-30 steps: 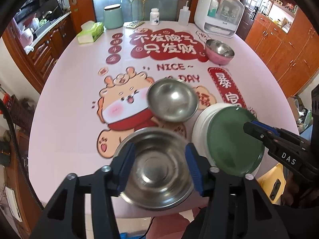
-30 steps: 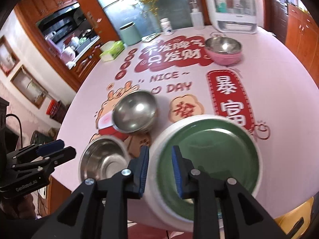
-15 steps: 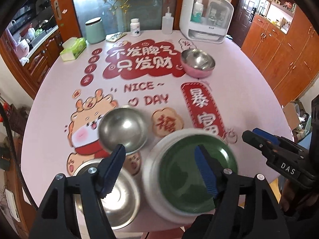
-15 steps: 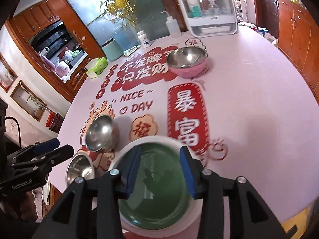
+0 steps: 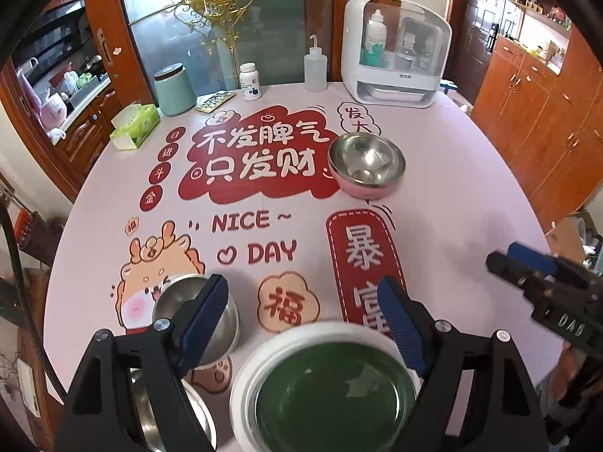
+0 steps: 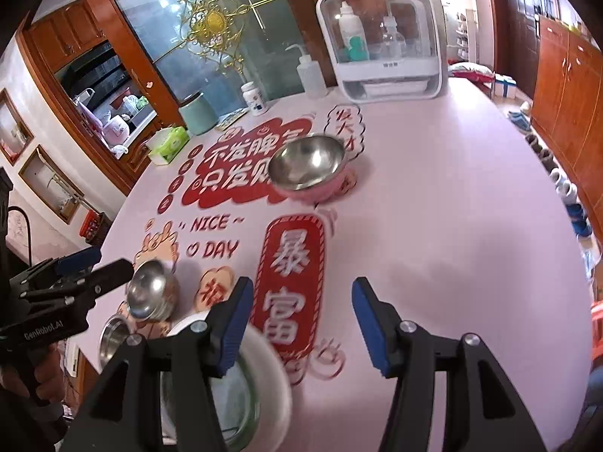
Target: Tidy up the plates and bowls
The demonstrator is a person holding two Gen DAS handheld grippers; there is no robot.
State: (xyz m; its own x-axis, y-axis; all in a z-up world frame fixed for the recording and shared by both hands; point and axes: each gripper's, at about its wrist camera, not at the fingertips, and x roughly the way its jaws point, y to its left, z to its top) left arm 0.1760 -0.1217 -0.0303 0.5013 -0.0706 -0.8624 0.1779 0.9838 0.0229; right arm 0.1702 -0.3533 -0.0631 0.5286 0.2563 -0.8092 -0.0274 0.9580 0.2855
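Observation:
A green plate (image 5: 331, 391) lies on a white plate (image 5: 245, 376) at the table's near edge. Two steel bowls stand left of them: one (image 5: 215, 324) farther in, one (image 5: 169, 414) at the edge. A pink bowl with a steel inside (image 5: 365, 164) stands mid-table. My left gripper (image 5: 305, 324) is open and empty above the near plates. My right gripper (image 6: 301, 324) is open and empty, right of the white plate (image 6: 275, 384). The pink bowl (image 6: 309, 169) and the two steel bowls (image 6: 150, 293) (image 6: 113, 339) show there too.
A white dish cabinet (image 5: 395, 52), squeeze bottle (image 5: 314, 71), pill bottle (image 5: 250, 81), green canister (image 5: 173, 88) and tissue box (image 5: 135, 126) stand along the table's (image 5: 452, 188) far edge. Wooden cabinets (image 5: 546, 94) line the right wall.
Both grippers have lifted and pulled back from the plates and opened wider. The left one has swung right, from over the near steel bowl to over the plates. The right has let go of the plates' rim.

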